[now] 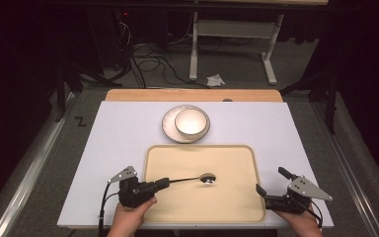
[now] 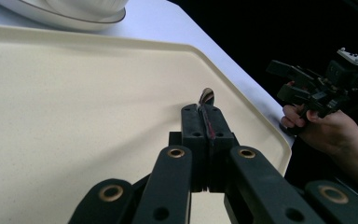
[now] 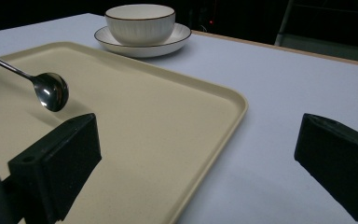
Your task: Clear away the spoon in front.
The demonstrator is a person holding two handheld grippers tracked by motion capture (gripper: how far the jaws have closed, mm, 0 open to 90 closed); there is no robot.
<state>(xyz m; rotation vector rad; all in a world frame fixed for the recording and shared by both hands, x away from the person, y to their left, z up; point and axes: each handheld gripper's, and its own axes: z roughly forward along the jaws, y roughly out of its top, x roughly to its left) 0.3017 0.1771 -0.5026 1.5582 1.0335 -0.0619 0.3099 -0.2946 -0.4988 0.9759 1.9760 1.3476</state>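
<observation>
Your left gripper (image 1: 164, 184) has its fingers (image 2: 193, 128) clamped fully together on the handle of the spoon (image 1: 205, 178), pinching it near the very end so the spoon juts out level over the tray (image 1: 246, 163), its bowl seeming to hang just above the tray's middle — whether it already touches the surface you cannot tell from above, though the right gripper view shows it tipped on edge with a shadow close beneath. Your right gripper (image 1: 269, 185) waits at the tray's right rim with its fingers (image 3: 56, 163) spread wide and nothing between them. The white bowl (image 1: 192, 122) sits in its plate (image 1: 170, 129) on the counter (image 1: 123, 128), just beyond the tray's far edge. The main risk is the grip itself: a thin, smooth handle held at its tip can swivel between the pads, so the heavy end may droop or roll if you move sharply. If you let go while the spoon is still in the air, it could clatter and skid toward the rim. Swing it forward too low and the spoon bowl may catch the tray's raised lip or knock the plate — and the white bowl, resting off-centre in that plate, could shift. Keep the right gripper clear of the left one's path.
</observation>
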